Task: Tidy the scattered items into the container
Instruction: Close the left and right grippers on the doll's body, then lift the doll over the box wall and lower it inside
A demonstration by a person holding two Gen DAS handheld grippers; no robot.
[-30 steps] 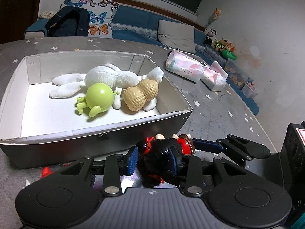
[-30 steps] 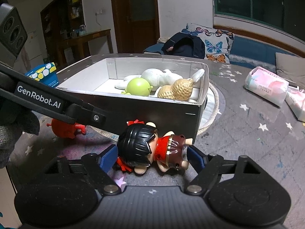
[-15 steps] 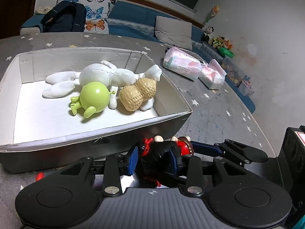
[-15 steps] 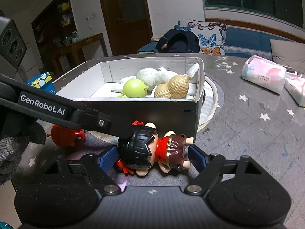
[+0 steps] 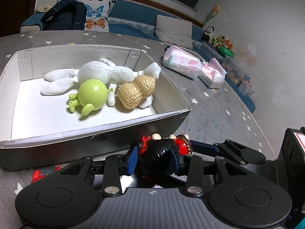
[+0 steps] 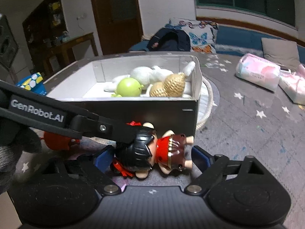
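A doll with black hair and a red dress (image 5: 162, 152) (image 6: 150, 152) lies just in front of the box's near wall. My left gripper (image 5: 154, 159) is shut on the doll's black head. My right gripper (image 6: 150, 156) is open, its blue pads on either side of the doll with gaps. The open box (image 5: 91, 133) (image 6: 171, 112) holds a white plush (image 5: 106, 74), a green round toy (image 5: 91, 93) and a peanut toy (image 5: 137, 93). A red toy (image 5: 37, 174) (image 6: 55, 140) lies on the cloth left of the doll.
Two pink tissue packs (image 5: 183, 64) (image 6: 257, 74) lie on the star-print cloth to the right. A blue patterned box (image 6: 32, 82) sits far left. A sofa with cushions and a dark bag (image 5: 64, 15) stands behind.
The left gripper stays shut on the doll's head and has lifted a little with it. The right gripper has moved closer, with the doll between its open pads.
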